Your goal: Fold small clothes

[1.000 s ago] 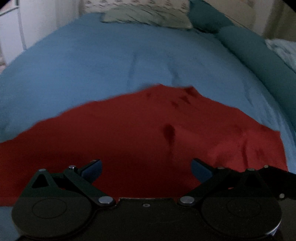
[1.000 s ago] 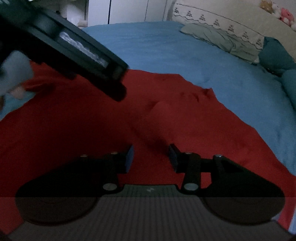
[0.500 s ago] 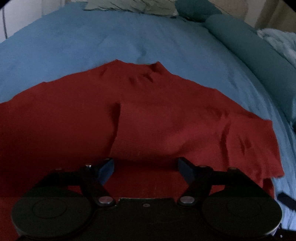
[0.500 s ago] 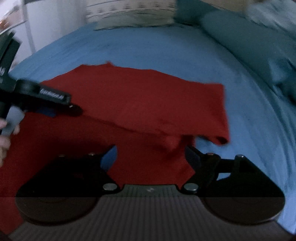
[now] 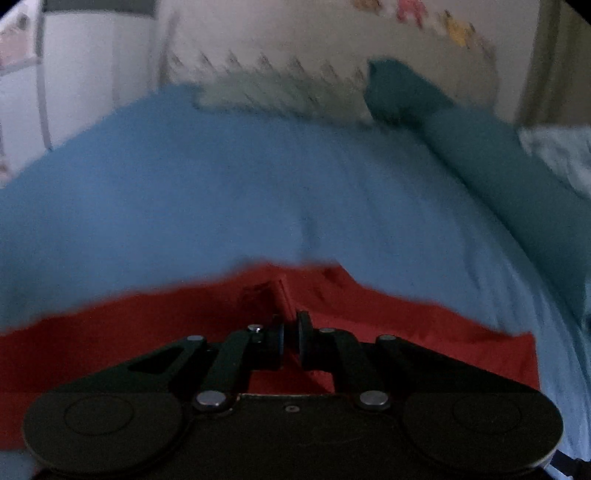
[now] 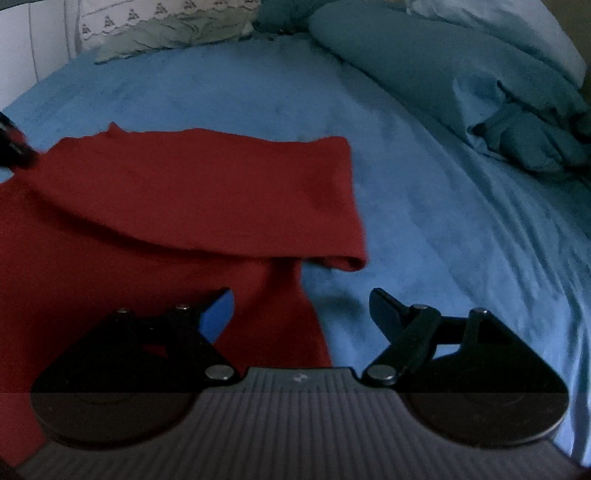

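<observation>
The left gripper (image 5: 290, 334) is pinched tight on a fold of the soft red cloth garment (image 6: 192, 199) lying on the blue bedsheet (image 6: 424, 221). The right gripper (image 6: 301, 306) gapes wide, empty, the garment's edge just ahead of it. A tug might drag the whole piece and undo the fold.

- A home bedroom: a bed under a blue sheet (image 6: 258, 96) fills both views.
- At the sheet's far end lie a pale green pillow (image 6: 177, 35) and a teal bolster (image 5: 509, 173).
- Behind them stands a cream headboard cover (image 5: 332, 40) with small tree motifs.
</observation>
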Action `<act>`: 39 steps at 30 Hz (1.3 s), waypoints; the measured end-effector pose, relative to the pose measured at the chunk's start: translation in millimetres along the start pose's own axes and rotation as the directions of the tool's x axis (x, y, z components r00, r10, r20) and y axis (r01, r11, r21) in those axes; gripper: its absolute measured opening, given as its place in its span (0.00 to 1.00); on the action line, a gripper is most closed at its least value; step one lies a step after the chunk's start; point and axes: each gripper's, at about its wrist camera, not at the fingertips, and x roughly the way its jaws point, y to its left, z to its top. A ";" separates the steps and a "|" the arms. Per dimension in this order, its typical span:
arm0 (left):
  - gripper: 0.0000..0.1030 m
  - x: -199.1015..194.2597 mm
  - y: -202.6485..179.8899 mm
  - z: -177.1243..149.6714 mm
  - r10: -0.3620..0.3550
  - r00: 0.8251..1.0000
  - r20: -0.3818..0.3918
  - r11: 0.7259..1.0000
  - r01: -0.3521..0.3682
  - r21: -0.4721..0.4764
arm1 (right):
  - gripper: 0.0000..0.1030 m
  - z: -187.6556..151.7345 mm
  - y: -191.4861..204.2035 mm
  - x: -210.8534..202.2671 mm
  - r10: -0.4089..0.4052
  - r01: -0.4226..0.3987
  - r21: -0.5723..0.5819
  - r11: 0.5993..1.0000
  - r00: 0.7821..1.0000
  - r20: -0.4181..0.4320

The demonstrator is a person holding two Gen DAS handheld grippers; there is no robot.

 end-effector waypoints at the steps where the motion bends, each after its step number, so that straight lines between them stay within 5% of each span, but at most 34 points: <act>1: 0.07 -9.4 12.0 2.8 0.036 0.999 0.030 0.999 -0.036 0.000 | 0.93 4.2 1.0 5.5 -0.001 0.001 -0.013 1.000 1.000 -0.001; 5: 0.06 -14.3 52.5 -5.9 0.148 0.987 0.059 0.989 -0.149 0.012 | 0.93 20.2 10.3 27.7 0.003 -0.004 -0.081 0.997 1.000 -0.004; 9: 0.07 2.0 77.1 -24.1 0.154 0.988 -0.002 0.988 -0.154 0.010 | 0.93 32.8 15.0 40.5 0.007 -0.005 -0.162 0.987 1.000 0.012; 13: 0.07 1.5 89.3 -37.1 0.139 0.990 -0.015 0.990 -0.138 0.004 | 0.93 37.6 4.1 45.1 -0.124 0.134 -0.228 0.964 0.991 0.056; 20: 0.20 4.3 102.5 -61.8 0.187 0.973 -0.137 0.982 -0.186 0.016 | 0.93 34.7 -25.2 47.9 -0.036 0.033 -0.227 0.973 0.999 -0.007; 23: 0.36 -14.7 114.3 -72.4 0.241 0.956 -0.169 0.970 -0.244 0.007 | 0.94 41.6 -27.8 40.3 0.009 -0.015 -0.238 0.971 1.000 -0.023; 25: 0.43 -27.6 119.2 -73.4 0.235 0.959 -0.157 0.971 -0.239 -0.010 | 0.95 46.8 -25.9 22.5 0.108 -0.106 -0.241 0.965 0.994 -0.002; 29: 0.64 -31.4 105.4 -61.7 0.172 0.979 -0.110 0.985 -0.167 0.048 | 0.97 58.1 2.8 4.7 0.316 -0.300 -0.237 0.924 0.948 0.031; 35: 0.64 1.3 87.7 -50.6 0.108 0.986 -0.125 0.991 -0.098 0.089 | 0.97 45.2 19.2 61.2 0.246 -0.257 -0.112 0.960 0.964 -0.105; 39: 0.64 10.8 82.0 -53.9 0.086 0.985 -0.150 0.992 -0.071 0.101 | 0.97 53.0 10.9 51.1 0.267 -0.274 -0.087 0.958 0.960 -0.083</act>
